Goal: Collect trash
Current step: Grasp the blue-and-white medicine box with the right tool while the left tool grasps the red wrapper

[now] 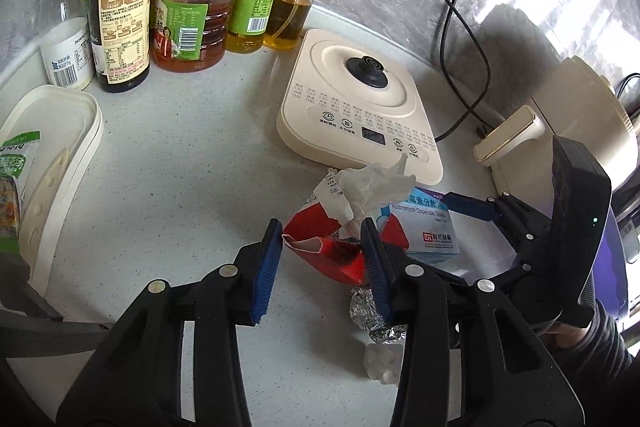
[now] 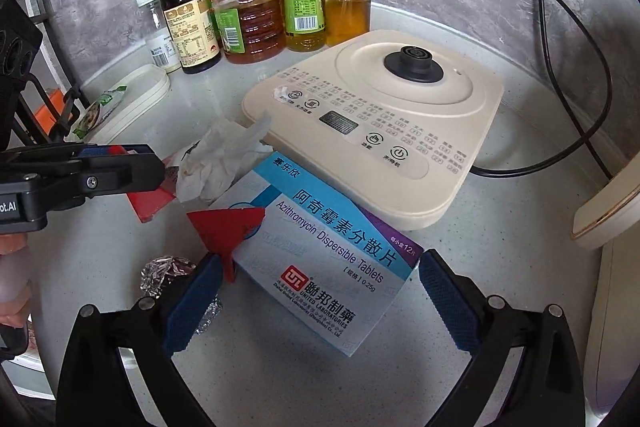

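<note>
On the speckled counter (image 1: pixel 168 187), just in front of the cream appliance base (image 1: pixel 356 99), sits a small heap of rubbish: a torn red wrapper (image 1: pixel 320 247), a crumpled white tissue (image 1: pixel 372 187) on top of it, a blue-and-white tablet box (image 2: pixel 320 259) and a ball of foil (image 2: pixel 164 271) nearer the person. The left gripper (image 1: pixel 322 251) has its 2 blue pads spread apart with the red wrapper lying directly between them, tissue rising just beyond the right pad; nothing is pinched yet. The right gripper (image 2: pixel 320 303) is also spread wide, straddling the near end of the tablet box, its pads beside the box's sides, though I cannot tell whether either touches. The box's long axis runs away from that gripper, angled up and to the left toward the tissue, so the jaws cross its short width. I'd judge the left is better placed for the wrapper and the right for the box.
</note>
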Demonstrator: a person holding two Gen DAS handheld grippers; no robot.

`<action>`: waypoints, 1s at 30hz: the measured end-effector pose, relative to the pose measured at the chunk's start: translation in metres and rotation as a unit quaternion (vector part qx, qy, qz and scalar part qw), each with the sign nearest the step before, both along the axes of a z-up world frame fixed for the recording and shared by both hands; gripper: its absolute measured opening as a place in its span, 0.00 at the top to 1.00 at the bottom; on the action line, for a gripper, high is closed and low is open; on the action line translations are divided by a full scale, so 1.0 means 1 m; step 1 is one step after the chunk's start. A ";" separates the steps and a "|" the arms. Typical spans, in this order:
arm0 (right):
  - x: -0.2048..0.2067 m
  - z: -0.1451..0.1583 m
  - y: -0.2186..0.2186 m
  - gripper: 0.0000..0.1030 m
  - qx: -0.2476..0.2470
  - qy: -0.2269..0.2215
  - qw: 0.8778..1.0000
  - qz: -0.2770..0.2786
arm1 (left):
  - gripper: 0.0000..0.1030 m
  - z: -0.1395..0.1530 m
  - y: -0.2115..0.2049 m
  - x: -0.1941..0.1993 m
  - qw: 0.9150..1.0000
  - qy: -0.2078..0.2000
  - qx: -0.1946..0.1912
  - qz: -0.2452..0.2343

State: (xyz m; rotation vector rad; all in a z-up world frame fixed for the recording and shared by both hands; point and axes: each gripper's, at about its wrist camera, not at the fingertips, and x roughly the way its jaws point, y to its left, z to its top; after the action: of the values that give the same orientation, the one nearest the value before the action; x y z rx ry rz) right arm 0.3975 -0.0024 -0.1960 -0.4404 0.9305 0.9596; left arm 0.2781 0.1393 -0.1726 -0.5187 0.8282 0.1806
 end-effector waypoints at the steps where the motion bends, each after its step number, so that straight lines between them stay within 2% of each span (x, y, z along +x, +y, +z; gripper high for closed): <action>1: 0.000 0.001 0.000 0.08 0.007 0.006 1.000 0.001 | 0.61 0.001 0.001 -0.002 1.000 -0.001 0.000 0.003; 3: 0.002 0.004 -0.004 0.15 0.025 0.036 0.999 0.002 | 0.61 0.003 0.002 -0.005 1.000 -0.003 0.001 0.009; 5: 0.004 0.006 -0.011 0.31 0.045 0.078 0.996 0.005 | 0.73 0.005 0.003 -0.006 1.000 -0.003 0.000 0.008; 8: 0.000 0.009 -0.021 0.39 0.058 0.117 0.991 0.014 | 0.73 0.010 0.005 -0.010 1.000 -0.008 0.003 0.013; 10: -0.006 0.012 -0.025 0.39 0.057 0.115 0.991 0.022 | 0.76 0.014 0.004 -0.012 1.000 -0.013 0.005 0.014; 12: -0.010 0.016 -0.025 0.29 0.044 0.085 0.995 0.019 | 0.79 0.014 0.003 -0.015 1.000 -0.013 0.010 0.016; 13: -0.011 0.018 -0.025 0.17 0.038 0.064 0.997 0.016 | 0.79 0.014 0.003 -0.015 1.000 -0.010 0.009 0.018; 14: -0.011 0.019 -0.024 0.13 0.034 0.046 0.998 0.014 | 0.79 0.013 0.004 -0.016 1.000 -0.007 0.007 0.020; 16: -0.007 0.018 -0.020 0.14 0.027 0.039 0.999 0.014 | 0.76 0.011 0.004 -0.016 1.000 0.002 0.007 0.026; 20: 0.000 0.008 -0.008 0.12 0.013 0.029 0.999 0.023 | 0.53 0.010 -0.003 -0.018 1.000 0.009 0.013 0.027; 23: 0.002 0.001 0.000 0.12 0.010 0.029 0.999 0.036 | 0.48 0.007 -0.012 -0.020 1.000 0.013 0.024 0.014; 27: 0.003 -0.006 0.006 0.11 0.016 0.035 0.998 0.048 | 0.48 -0.007 -0.014 -0.018 0.999 0.036 0.021 0.015; 30: 0.000 -0.007 0.006 0.23 0.014 0.031 0.998 0.051 | 0.48 -0.016 -0.013 -0.018 0.998 0.049 0.025 0.019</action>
State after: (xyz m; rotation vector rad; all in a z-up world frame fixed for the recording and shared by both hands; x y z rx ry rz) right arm 0.3978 0.0039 -0.2032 -0.4398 0.9564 1.0821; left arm 0.2605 0.1262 -0.1889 -0.4821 0.9083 0.2626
